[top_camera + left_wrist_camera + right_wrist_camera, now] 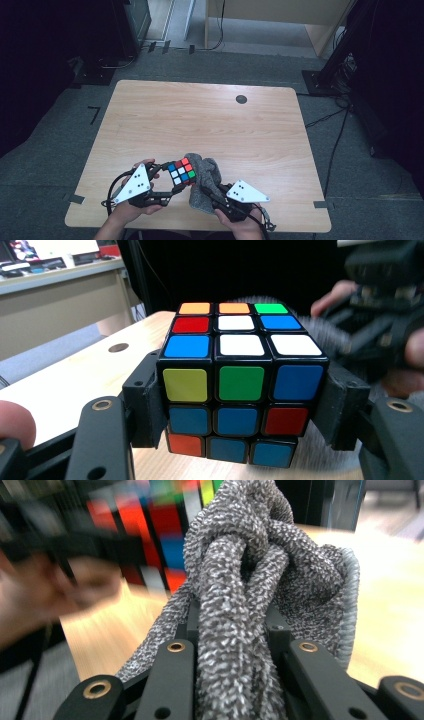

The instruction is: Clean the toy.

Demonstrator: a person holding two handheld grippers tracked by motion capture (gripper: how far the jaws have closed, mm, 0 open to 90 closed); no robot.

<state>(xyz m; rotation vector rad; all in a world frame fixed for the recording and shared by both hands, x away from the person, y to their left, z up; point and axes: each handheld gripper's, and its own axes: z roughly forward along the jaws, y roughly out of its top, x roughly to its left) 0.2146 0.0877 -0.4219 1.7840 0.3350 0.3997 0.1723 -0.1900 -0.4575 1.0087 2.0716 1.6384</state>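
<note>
Wiping underway: left gripper (167, 192) clamping multicoloured plastic puzzle cube (240, 385) by opposite sides, holding it steady just above near edge of pale wooden table (210, 120); right gripper (232, 630) pinching bunched grey knitted cloth (250, 580), pressing it against cube's side, likely cleaning

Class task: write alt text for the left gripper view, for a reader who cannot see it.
A scrambled puzzle cube is clamped between the left gripper's two black jaws above a wooden table. Behind it, blurred, are a grey cloth and the right gripper.
</note>
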